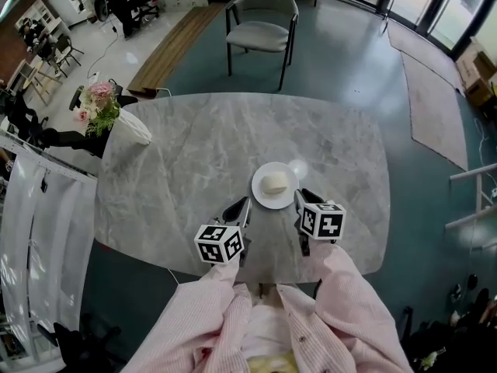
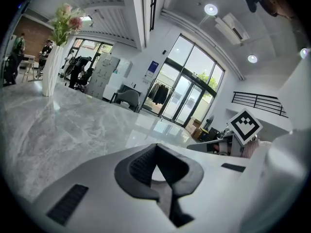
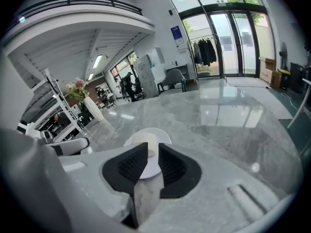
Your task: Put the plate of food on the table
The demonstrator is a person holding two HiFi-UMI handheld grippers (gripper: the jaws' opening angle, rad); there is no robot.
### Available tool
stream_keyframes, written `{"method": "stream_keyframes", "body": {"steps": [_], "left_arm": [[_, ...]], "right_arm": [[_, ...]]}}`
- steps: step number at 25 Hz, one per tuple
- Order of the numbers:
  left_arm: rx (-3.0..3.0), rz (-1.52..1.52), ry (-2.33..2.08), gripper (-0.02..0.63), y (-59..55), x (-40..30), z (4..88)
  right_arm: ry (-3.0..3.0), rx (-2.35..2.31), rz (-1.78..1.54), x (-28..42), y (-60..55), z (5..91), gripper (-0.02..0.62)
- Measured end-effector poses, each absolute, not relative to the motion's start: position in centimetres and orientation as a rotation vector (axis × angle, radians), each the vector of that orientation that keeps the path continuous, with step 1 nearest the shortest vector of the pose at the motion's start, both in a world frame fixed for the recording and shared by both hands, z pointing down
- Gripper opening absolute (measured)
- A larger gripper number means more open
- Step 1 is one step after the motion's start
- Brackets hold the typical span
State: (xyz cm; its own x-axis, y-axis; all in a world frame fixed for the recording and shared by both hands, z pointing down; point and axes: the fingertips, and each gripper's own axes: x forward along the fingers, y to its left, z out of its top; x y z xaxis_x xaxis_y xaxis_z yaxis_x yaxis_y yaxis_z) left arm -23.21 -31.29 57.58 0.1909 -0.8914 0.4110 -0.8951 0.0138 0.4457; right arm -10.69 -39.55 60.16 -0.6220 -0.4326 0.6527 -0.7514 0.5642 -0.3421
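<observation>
A white plate (image 1: 274, 186) with a pale bun (image 1: 275, 183) on it rests on the grey marble table (image 1: 194, 154), near the front edge. My left gripper (image 1: 241, 208) hovers just left of the plate, apart from it. In the left gripper view its pads meet at the tips (image 2: 156, 148) with nothing held. My right gripper (image 1: 300, 201) is at the plate's right rim. In the right gripper view its jaws (image 3: 152, 152) stand a narrow gap apart with nothing between them. The plate (image 3: 160, 136) and bun (image 3: 146, 141) lie on the table just beyond them.
A white vase of pink flowers (image 1: 116, 119) stands at the table's far left corner. A grey chair (image 1: 264, 26) is on the floor beyond the far edge. The table's front edge (image 1: 264, 274) runs just under my forearms.
</observation>
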Motion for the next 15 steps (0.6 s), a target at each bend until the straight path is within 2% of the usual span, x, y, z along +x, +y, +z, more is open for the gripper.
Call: {"method": "stream_keyframes", "body": {"steps": [3, 7, 15], "left_arm": [[1.889, -0.004, -1.69, -0.003, -31.4, -23.4, 55.9], [1.948, -0.015, -1.715, -0.003, -31.3, -23.7, 53.7], [2.028, -0.071, -1.79, -0.003, -31.2, -24.4, 49.9]], "right_arm": [[-2.371, 0.918, 0.806, -10.9, -39.4, 58.1, 0.03], [-2.458, 0.888, 0.796, -11.1, -38.7, 55.7, 0.006], [-2.63, 0.858, 0.765, -11.2, -38.0, 51.5, 0.006]]}}
